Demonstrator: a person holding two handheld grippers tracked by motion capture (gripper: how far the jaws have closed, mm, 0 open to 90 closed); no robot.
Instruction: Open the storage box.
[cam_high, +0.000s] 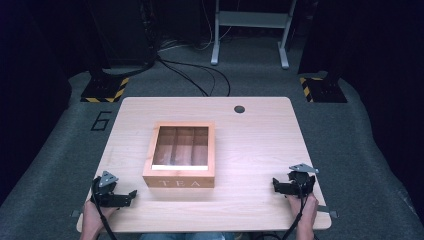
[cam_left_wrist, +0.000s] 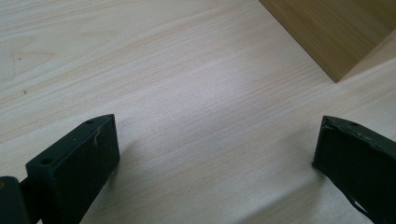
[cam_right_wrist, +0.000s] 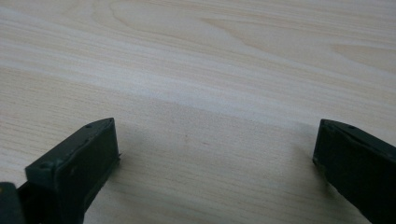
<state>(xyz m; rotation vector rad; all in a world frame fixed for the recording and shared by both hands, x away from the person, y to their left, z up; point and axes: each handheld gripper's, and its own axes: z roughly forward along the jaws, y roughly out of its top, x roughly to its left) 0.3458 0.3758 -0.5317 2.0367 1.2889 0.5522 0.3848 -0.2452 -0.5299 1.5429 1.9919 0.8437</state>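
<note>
One wooden tea box with three compartments sits on one table. Two grippers rest near its front edge: the left gripper and the right gripper.

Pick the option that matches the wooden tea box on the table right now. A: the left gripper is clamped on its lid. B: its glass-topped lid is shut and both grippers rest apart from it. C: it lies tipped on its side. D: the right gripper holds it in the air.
B: the tea box sits flat on the table with its lid down, while the left gripper and right gripper lie open at either side, clear of it.
</note>
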